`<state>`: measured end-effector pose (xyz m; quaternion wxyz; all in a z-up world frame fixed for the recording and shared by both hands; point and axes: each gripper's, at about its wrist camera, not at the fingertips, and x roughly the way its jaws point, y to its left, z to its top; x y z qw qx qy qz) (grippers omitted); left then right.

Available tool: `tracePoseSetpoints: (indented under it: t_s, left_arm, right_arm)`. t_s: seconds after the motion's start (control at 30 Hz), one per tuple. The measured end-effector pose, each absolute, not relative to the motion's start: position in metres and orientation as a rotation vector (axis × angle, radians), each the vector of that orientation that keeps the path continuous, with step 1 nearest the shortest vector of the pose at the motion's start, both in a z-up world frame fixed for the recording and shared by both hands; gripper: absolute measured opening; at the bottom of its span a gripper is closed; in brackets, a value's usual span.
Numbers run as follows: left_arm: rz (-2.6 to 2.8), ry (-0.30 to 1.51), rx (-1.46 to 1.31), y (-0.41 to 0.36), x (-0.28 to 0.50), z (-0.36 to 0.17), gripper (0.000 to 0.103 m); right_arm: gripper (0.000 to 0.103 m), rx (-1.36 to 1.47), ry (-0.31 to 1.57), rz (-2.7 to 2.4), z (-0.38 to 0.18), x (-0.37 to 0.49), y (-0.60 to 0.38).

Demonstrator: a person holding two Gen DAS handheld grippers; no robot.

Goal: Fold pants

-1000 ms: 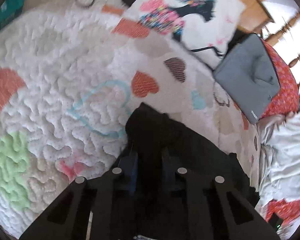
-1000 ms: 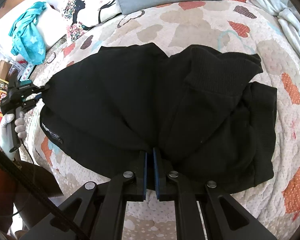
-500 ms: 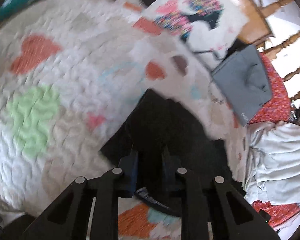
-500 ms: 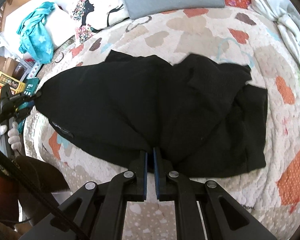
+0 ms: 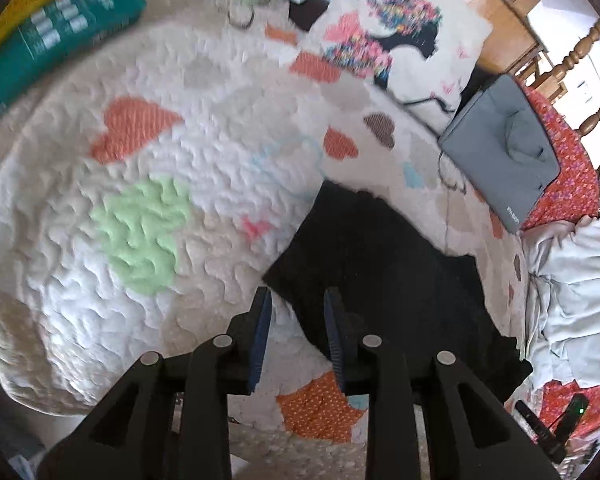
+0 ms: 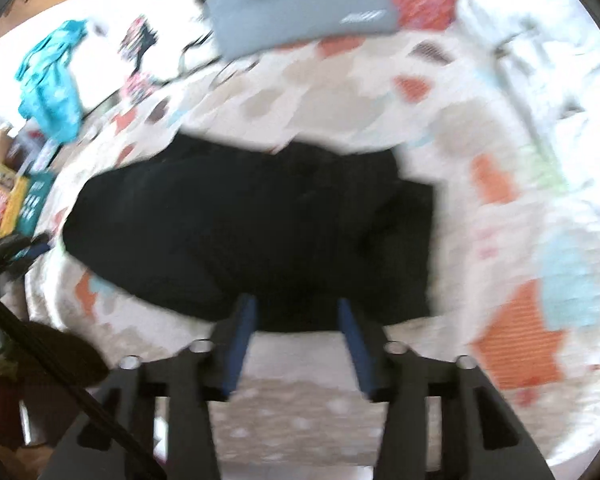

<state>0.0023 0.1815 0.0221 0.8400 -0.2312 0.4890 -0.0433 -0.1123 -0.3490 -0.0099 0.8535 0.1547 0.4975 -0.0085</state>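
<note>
The black pants (image 6: 252, 232) lie bunched in a broad heap on the heart-patterned quilt (image 5: 148, 168). In the left wrist view the pants (image 5: 384, 272) lie to the right, one corner reaching between my fingers. My left gripper (image 5: 296, 300) is open and holds nothing. My right gripper (image 6: 294, 308) is open at the near edge of the pants, holding nothing. The right wrist view is motion-blurred. The left gripper (image 6: 16, 248) also shows at the far left of that view.
A grey laptop sleeve (image 5: 504, 152) and a printed pillow (image 5: 400, 44) lie at the back of the bed. White bedding (image 5: 572, 280) is heaped on the right. A teal cloth (image 6: 52, 88) and boxes (image 5: 56, 36) sit beyond the quilt's edge.
Both grippers have opened and let go of the pants, which now lie on the quilt. Both have drawn back from the cloth's edge.
</note>
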Motion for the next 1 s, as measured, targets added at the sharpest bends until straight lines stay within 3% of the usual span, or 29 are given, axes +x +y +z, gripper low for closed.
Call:
tracePoseSetpoints:
  t_s: [0.3, 0.4, 0.47, 0.53, 0.57, 0.63, 0.9, 1.0]
  left_arm:
    - [-0.341, 0.958, -0.4, 0.083, 0.04, 0.048, 0.038]
    - [-0.412, 0.984, -0.36, 0.04, 0.055, 0.028, 0.038]
    - [-0.428, 1.009, -0.334, 0.02, 0.055, 0.008, 0.038]
    - [-0.448, 1.03, -0.307, 0.008, 0.05, -0.009, 0.038]
    - [-0.439, 1.045, -0.281, 0.003, 0.047, -0.018, 0.038]
    - [-0.421, 1.073, -0.247, 0.001, 0.043, -0.03, 0.038]
    - [-0.428, 1.087, -0.236, 0.002, 0.04, -0.042, 0.038]
    - [-0.428, 1.09, -0.25, 0.003, 0.04, -0.042, 0.038]
  right_arm:
    - [0.052, 0.584, 0.976, -0.111, -0.016, -0.101, -0.404]
    - [0.054, 0.6, 0.939, -0.097, -0.008, -0.088, -0.392]
    - [0.064, 0.575, 0.934, -0.122, -0.007, -0.075, -0.38]
    - [0.064, 0.547, 0.947, -0.144, -0.009, -0.064, -0.37]
    - [0.051, 0.545, 0.969, -0.137, -0.013, -0.059, -0.367]
    - [0.011, 0.548, 1.035, -0.112, -0.023, -0.054, -0.363]
    - [0.012, 0.578, 1.064, -0.417, -0.041, -0.108, -0.418]
    - [0.018, 0.735, 0.986, -0.416, -0.041, -0.124, -0.446]
